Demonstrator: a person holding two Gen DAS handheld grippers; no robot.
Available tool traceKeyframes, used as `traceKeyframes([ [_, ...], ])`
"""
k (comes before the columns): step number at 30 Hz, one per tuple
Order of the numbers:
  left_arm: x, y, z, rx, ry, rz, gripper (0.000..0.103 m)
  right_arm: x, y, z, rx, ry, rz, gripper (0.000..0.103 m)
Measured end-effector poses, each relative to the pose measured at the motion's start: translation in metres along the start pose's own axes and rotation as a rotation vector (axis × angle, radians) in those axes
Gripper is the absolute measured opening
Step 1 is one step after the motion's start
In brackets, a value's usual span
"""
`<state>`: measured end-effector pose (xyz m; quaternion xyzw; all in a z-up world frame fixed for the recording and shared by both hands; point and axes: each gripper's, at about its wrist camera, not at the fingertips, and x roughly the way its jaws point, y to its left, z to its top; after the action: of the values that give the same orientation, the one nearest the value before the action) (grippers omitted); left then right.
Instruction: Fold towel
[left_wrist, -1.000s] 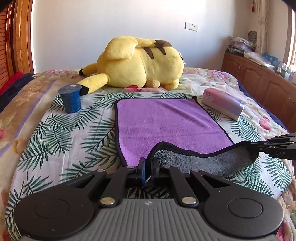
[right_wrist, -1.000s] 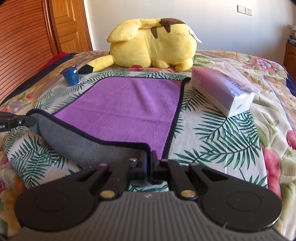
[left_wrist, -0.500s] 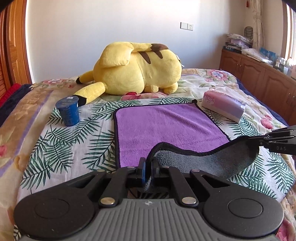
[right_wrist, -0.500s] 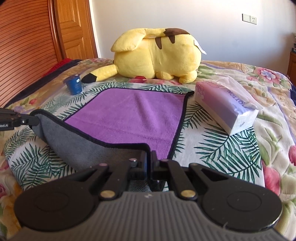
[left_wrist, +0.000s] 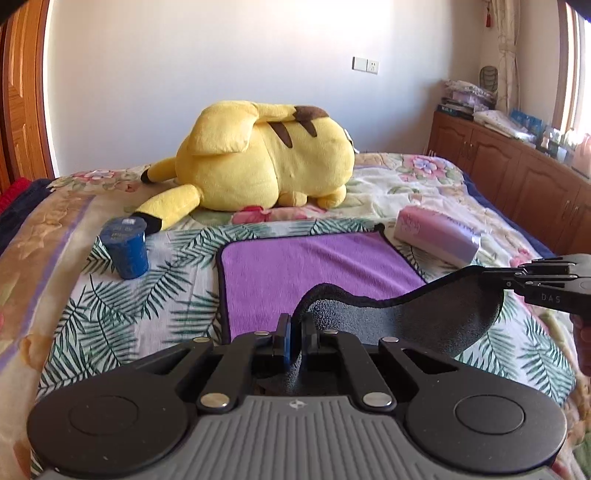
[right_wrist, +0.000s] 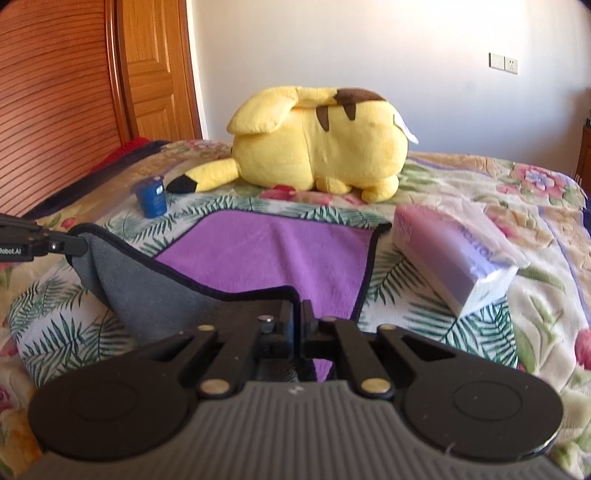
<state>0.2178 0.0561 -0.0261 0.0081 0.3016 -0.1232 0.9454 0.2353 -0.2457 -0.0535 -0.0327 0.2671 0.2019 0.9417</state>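
Observation:
A purple towel (left_wrist: 314, 266) with a grey underside and black trim lies on the leaf-patterned bedspread; it also shows in the right wrist view (right_wrist: 273, 254). Its near edge is lifted off the bed, grey side (left_wrist: 406, 325) facing me. My left gripper (left_wrist: 295, 332) is shut on the near left corner. My right gripper (right_wrist: 297, 325) is shut on the near right corner. The right gripper also shows in the left wrist view (left_wrist: 495, 277), and the left gripper in the right wrist view (right_wrist: 79, 245), each pinching its corner.
A yellow plush toy (left_wrist: 258, 162) lies beyond the towel's far edge. A blue cup (left_wrist: 125, 247) stands left of the towel. A pink tissue pack (left_wrist: 439, 240) lies at its right. A wooden cabinet (left_wrist: 517, 177) stands right of the bed, a wooden door (right_wrist: 159, 70) at left.
Both grippers have risen and moved forward with the near corners, so the lifted grey edge stands higher over the purple side.

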Motion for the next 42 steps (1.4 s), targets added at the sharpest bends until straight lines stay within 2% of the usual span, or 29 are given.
traceKeyframes([
  [8,-0.003,0.003,0.017,0.015,-0.034,0.016,0.0,-0.003,-0.002,0.017,-0.01,-0.057,-0.008,0.004],
  [13,0.003,0.008,0.03,-0.005,-0.044,-0.002,0.0,-0.001,-0.002,0.026,-0.026,-0.081,-0.023,0.004],
  [29,0.032,0.018,0.071,0.021,-0.062,0.014,0.0,0.028,-0.006,0.061,-0.104,-0.117,-0.054,0.004],
  [34,0.042,0.02,0.079,0.042,-0.067,0.038,0.0,0.035,-0.005,0.065,-0.149,-0.135,-0.065,0.004],
  [42,0.059,0.026,0.089,0.04,-0.09,0.075,0.0,0.05,-0.011,0.075,-0.119,-0.159,-0.08,0.004],
])
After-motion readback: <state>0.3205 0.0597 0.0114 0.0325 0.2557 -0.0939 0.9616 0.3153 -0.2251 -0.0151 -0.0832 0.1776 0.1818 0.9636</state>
